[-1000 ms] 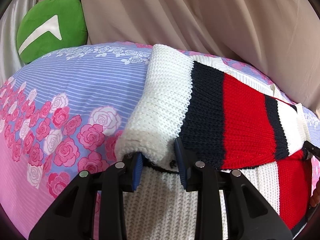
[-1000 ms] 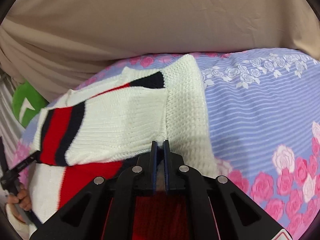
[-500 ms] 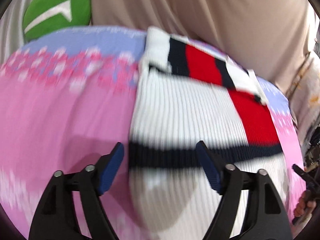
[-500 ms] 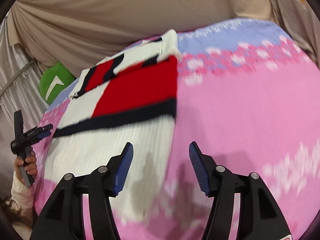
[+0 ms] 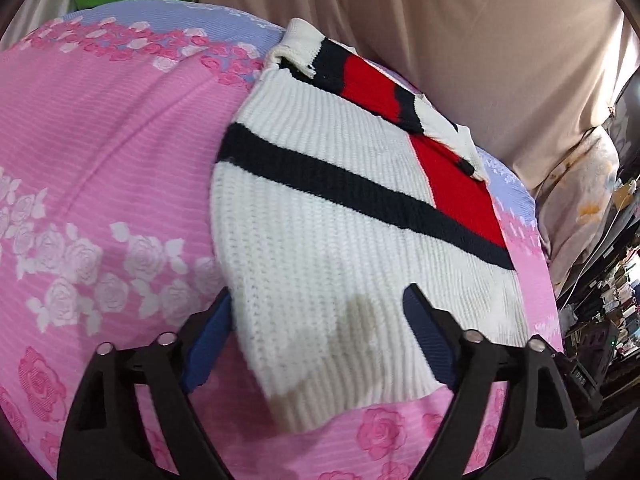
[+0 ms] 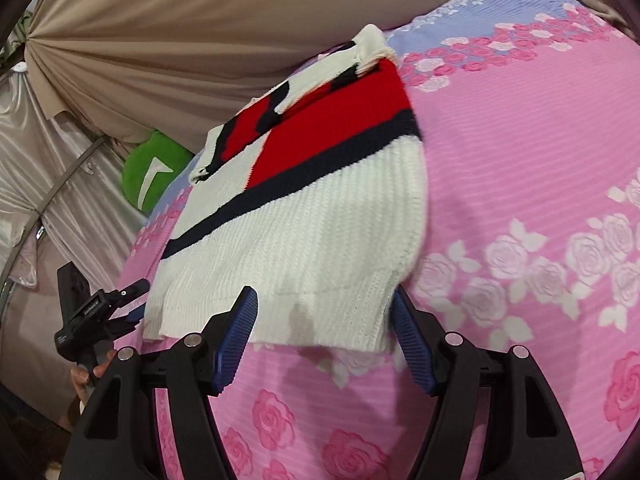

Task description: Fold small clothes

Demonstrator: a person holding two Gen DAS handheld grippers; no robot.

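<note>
Quick count first: we've got one knit sweater (image 5: 320,216), white with a navy stripe and red blocks, lying flat on the rose-print bedspread (image 5: 100,152). It sits toward the far side of the bed, with both sleeves folded across its top end, and its hem nearest us. There are two grippers, one green cushion (image 6: 154,172) off the far edge of the bed, and one beige curtain (image 6: 180,32) behind it all.

Our left gripper (image 5: 316,336) hangs over the sweater's near-left hem corner. Its blue pads (image 5: 208,344) are spread apart, though the jaws are easing closed a bit right now. The knit lies under the gap, but the pads aren't pressing it. Our right gripper (image 6: 324,332) is over the near-right hem corner. Its jaws are apart and widening, with the hem edge between them and nothing pinched.

In the right wrist view we can also see a hand (image 6: 86,372) holding the left tool's handle at the lower left.

Compared with a second ago, each gripper was up at the top end, the right one clamped tight and the left one around a sleeve. Now both have let go, the sleeves are laid down, and we've pulled back to the hem.
</note>
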